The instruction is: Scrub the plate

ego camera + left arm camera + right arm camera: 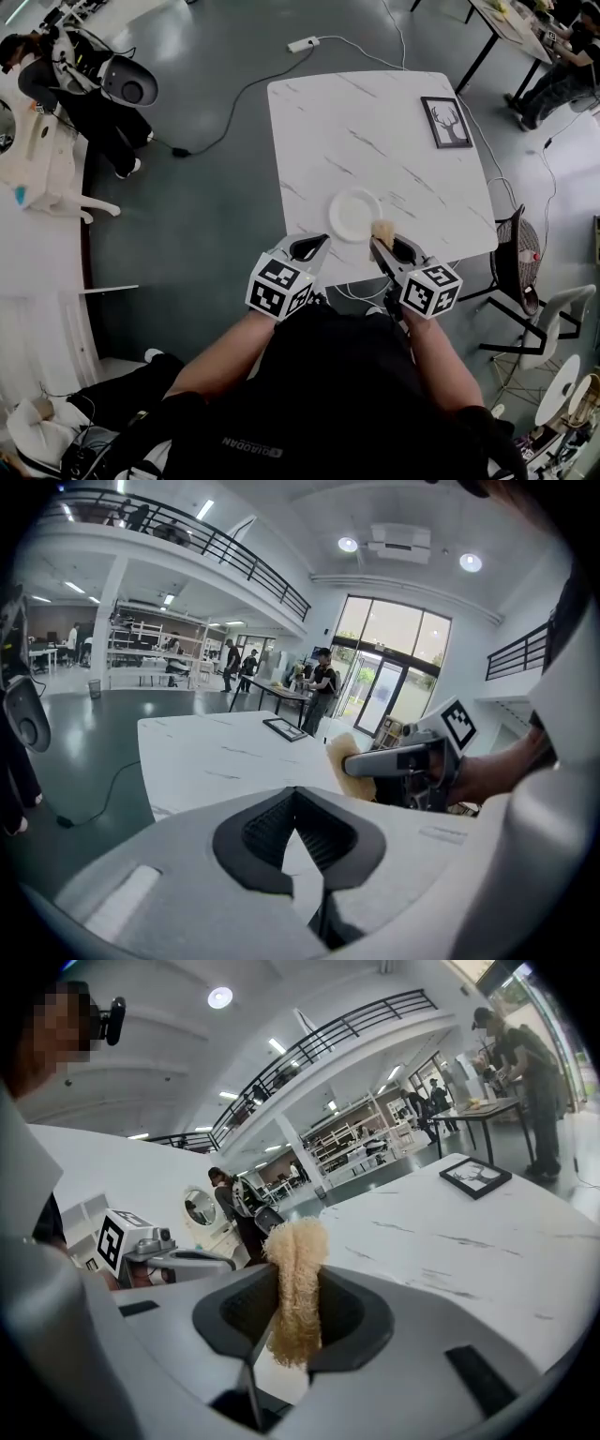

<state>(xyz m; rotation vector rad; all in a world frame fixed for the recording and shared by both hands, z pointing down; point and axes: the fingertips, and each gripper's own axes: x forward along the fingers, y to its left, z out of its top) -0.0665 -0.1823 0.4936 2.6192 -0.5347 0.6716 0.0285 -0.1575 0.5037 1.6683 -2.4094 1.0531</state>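
We hold a tan sponge (295, 1288) pinched in our right claw (377, 246), just beside the white plate (354, 214) near the front edge of the surface (375, 131); our left claw (321, 242) is closed and empty; scrubbing seems not yet begun.

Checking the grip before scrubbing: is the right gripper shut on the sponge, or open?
Shut on it: the right gripper has its jaws pinching the tan sponge.

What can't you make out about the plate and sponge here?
Plate: tiny in head view, any dirt unreadable; neither gripper view shows it, their claw bodies block the near table.
Sponge in right gripper: whether it touches the plate, too small in head view.
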